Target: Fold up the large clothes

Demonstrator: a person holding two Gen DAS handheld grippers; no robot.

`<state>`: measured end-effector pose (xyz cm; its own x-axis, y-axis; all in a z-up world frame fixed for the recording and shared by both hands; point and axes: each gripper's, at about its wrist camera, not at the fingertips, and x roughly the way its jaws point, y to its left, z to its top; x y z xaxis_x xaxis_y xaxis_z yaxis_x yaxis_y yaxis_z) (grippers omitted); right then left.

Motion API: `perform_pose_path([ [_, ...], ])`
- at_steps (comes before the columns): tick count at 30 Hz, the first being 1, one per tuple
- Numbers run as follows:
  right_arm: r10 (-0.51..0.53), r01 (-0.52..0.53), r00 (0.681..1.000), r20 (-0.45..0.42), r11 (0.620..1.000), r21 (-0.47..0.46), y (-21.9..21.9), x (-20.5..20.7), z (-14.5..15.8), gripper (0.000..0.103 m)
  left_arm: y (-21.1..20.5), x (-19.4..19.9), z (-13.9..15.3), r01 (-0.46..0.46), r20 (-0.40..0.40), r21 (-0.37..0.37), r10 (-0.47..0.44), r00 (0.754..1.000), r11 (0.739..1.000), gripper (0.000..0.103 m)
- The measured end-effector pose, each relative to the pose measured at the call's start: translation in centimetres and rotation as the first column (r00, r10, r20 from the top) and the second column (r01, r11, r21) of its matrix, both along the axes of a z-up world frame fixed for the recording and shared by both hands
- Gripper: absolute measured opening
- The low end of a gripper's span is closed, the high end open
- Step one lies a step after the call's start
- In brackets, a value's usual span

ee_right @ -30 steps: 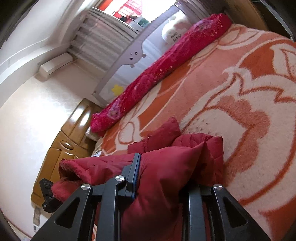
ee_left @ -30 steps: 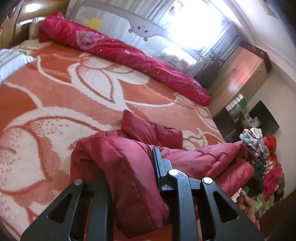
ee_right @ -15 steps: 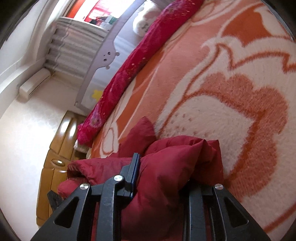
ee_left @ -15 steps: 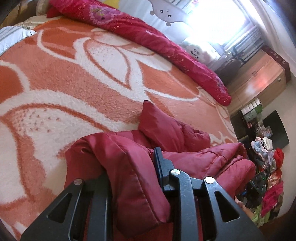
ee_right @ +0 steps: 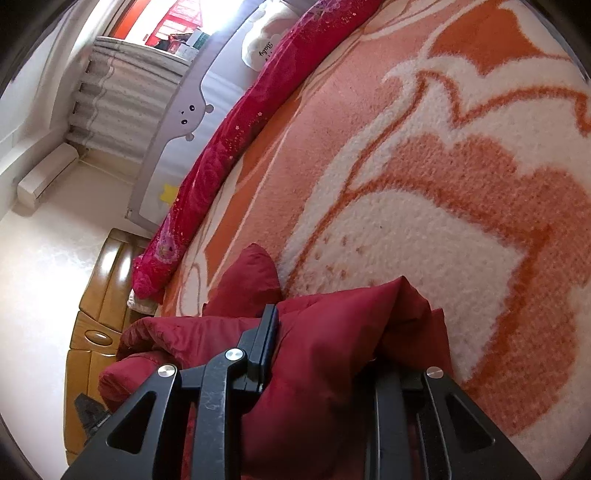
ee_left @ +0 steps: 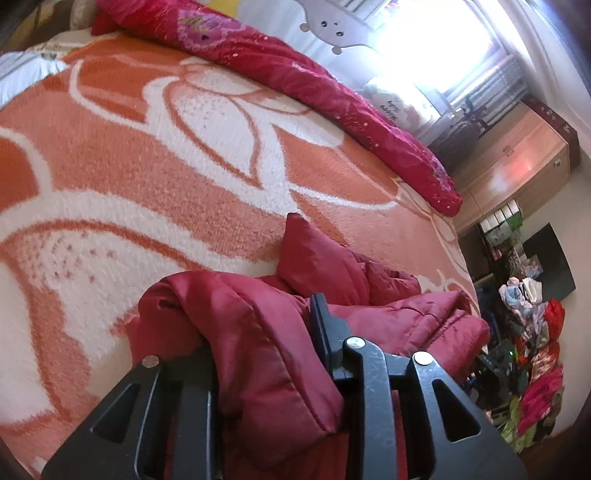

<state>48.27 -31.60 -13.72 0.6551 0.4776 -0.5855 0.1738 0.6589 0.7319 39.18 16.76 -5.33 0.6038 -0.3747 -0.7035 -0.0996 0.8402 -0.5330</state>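
In the left wrist view, the orange-and-white flowered blanket (ee_left: 155,155) fills the left side, with a rolled red quilt (ee_left: 317,88) lying along its far edge below a grey bed rail with a cartoon animal face (ee_left: 332,27). Low in the middle, the dark red padded jacket (ee_left: 258,339) lies bunched on the blanket near its front edge, one corner of it pointing up. The left gripper (ee_left: 258,328) has a thick fold of that jacket between its fingers; its jaws have just been opening a little, yet the fold still fills the gap and the pads press on it. Only this view shows the right of the room: a wooden cabinet (ee_left: 517,173) by the bright window and a heap of mixed clothes (ee_left: 535,362) on the floor. The right wrist view alone shows a wall heater (ee_right: 44,177) and a brown wooden headboard (ee_right: 99,306) at far left, then the rail and quilt running up to a white pillow with writing (ee_right: 266,48). At the bottom, the right gripper (ee_right: 332,332) is clamped narrowly on another fold of the jacket (ee_right: 332,354), with the blanket (ee_right: 461,166) spreading to the right.
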Motion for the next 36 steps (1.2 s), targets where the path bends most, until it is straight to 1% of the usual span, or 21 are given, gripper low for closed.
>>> perform_pose_path([
  [1, 0.002, -0.002, 1.000, -0.001, 1.000, -0.005, 0.0, 0.0, 0.0, 0.023, 0.1, -0.4, 0.5, 0.005, 0.010, -0.002, -0.005, 1.000, 1.000, 0.028],
  [5, 0.008, -0.008, 1.000, -0.002, 1.000, -0.019, 0.3, 0.1, 0.0, 0.023, 0.9, -2.6, 2.8, 0.000, 0.058, 0.008, 0.000, 0.998, 1.000, 0.037],
  [7, 0.006, -0.006, 1.000, -0.001, 1.000, -0.030, 0.4, 0.1, 0.0, 0.023, 1.0, -4.3, 4.1, -0.009, 0.081, 0.024, 0.007, 0.997, 1.000, 0.038],
  [9, 0.003, -0.003, 1.000, 0.000, 0.999, -0.051, 0.5, 0.1, 0.0, 0.023, 1.0, -5.7, 5.0, -0.003, 0.108, 0.015, 0.002, 0.994, 1.000, 0.038],
  [11, 0.002, -0.002, 1.000, 0.001, 0.998, -0.064, 0.7, 0.1, 0.1, 0.023, 0.5, -7.3, 5.8, 0.019, 0.129, 0.000, -0.019, 0.991, 1.000, 0.038],
  [13, 0.005, -0.005, 1.000, 0.002, 0.997, -0.076, 0.7, 0.1, 0.2, 0.023, -1.2, -8.3, 6.3, 0.072, 0.147, -0.004, -0.071, 0.987, 0.997, 0.038],
  [15, 0.009, -0.009, 1.000, 0.001, 0.996, -0.089, 0.9, 0.2, 0.4, 0.023, -4.0, -8.7, 6.2, 0.145, 0.144, 0.019, -0.147, 0.979, 0.989, 0.038],
  [17, 0.013, -0.013, 1.000, 0.001, 0.995, -0.101, 1.0, 0.3, 0.5, 0.024, -6.9, -8.7, 5.8, 0.216, 0.127, 0.065, -0.223, 0.966, 0.974, 0.038],
  [18, 0.014, -0.014, 1.000, 0.001, 0.995, -0.102, 1.1, 0.3, 0.6, 0.024, -9.0, -8.3, 5.2, 0.252, 0.107, 0.121, -0.265, 0.958, 0.960, 0.038],
  [20, 0.016, -0.016, 1.000, 0.001, 0.995, -0.099, 1.1, 0.3, 0.6, 0.025, -12.0, -7.2, 3.9, 0.307, 0.056, 0.171, -0.320, 0.946, 0.936, 0.038],
  [22, 0.021, -0.021, 1.000, 0.003, 0.995, -0.097, 1.0, 0.2, 0.8, 0.026, -13.8, -5.9, 2.2, 0.339, -0.025, 0.188, -0.340, 0.940, 0.922, 0.038],
  [23, 0.024, -0.023, 1.000, 0.005, 0.995, -0.099, 1.0, 0.2, 0.9, 0.027, -14.4, -5.0, 1.1, 0.334, -0.086, 0.213, -0.323, 0.943, 0.918, 0.038],
  [24, 0.026, -0.025, 1.000, 0.009, 0.994, -0.105, 1.0, 0.1, 1.2, 0.027, -14.7, -4.8, 0.4, 0.328, -0.115, 0.223, -0.310, 0.944, 0.918, 0.038],
  [25, 0.027, -0.026, 1.000, 0.013, 0.994, -0.109, 1.1, 0.0, 1.6, 0.028, -14.8, -4.3, -0.5, 0.321, -0.139, 0.225, -0.296, 0.945, 0.920, 0.038],
  [27, 0.031, -0.029, 0.999, 0.015, 0.994, -0.110, 1.1, -0.3, 2.7, 0.033, -14.2, -3.4, -1.4, 0.292, -0.147, 0.199, -0.266, 0.953, 0.936, 0.038],
  [29, 0.043, -0.041, 0.999, 0.024, 0.995, -0.095, 0.9, -1.0, 4.2, 0.042, -13.8, -2.9, -1.9, 0.278, -0.150, 0.175, -0.253, 0.956, 0.945, 0.037],
  [30, 0.044, -0.040, 0.998, 0.041, 0.995, -0.095, 0.7, -1.6, 5.1, 0.044, -13.7, -2.8, -2.1, 0.275, -0.149, 0.173, -0.251, 0.957, 0.946, 0.037],
  [31, 0.038, -0.031, 0.997, 0.069, 0.993, -0.110, 0.6, -2.4, 6.3, 0.048, -13.6, -2.6, -2.2, 0.272, -0.145, 0.172, -0.249, 0.958, 0.947, 0.037],
  [32, 0.031, -0.015, 0.994, 0.106, 0.989, -0.144, 0.7, -3.5, 7.6, 0.056, -13.7, -2.5, -2.3, 0.270, -0.141, 0.180, -0.247, 0.959, 0.946, 0.037],
  [34, 0.029, 0.011, 0.983, 0.183, 0.977, -0.213, 1.4, -5.5, 9.9, 0.068, -14.0, -2.4, -2.3, 0.272, -0.135, 0.202, -0.248, 0.959, 0.941, 0.037],
  [36, 0.090, 0.002, 0.957, 0.275, 0.948, -0.318, 3.1, -8.0, 12.2, 0.070, -14.4, -2.5, -2.5, 0.270, -0.131, 0.217, -0.247, 0.960, 0.938, 0.037],
])
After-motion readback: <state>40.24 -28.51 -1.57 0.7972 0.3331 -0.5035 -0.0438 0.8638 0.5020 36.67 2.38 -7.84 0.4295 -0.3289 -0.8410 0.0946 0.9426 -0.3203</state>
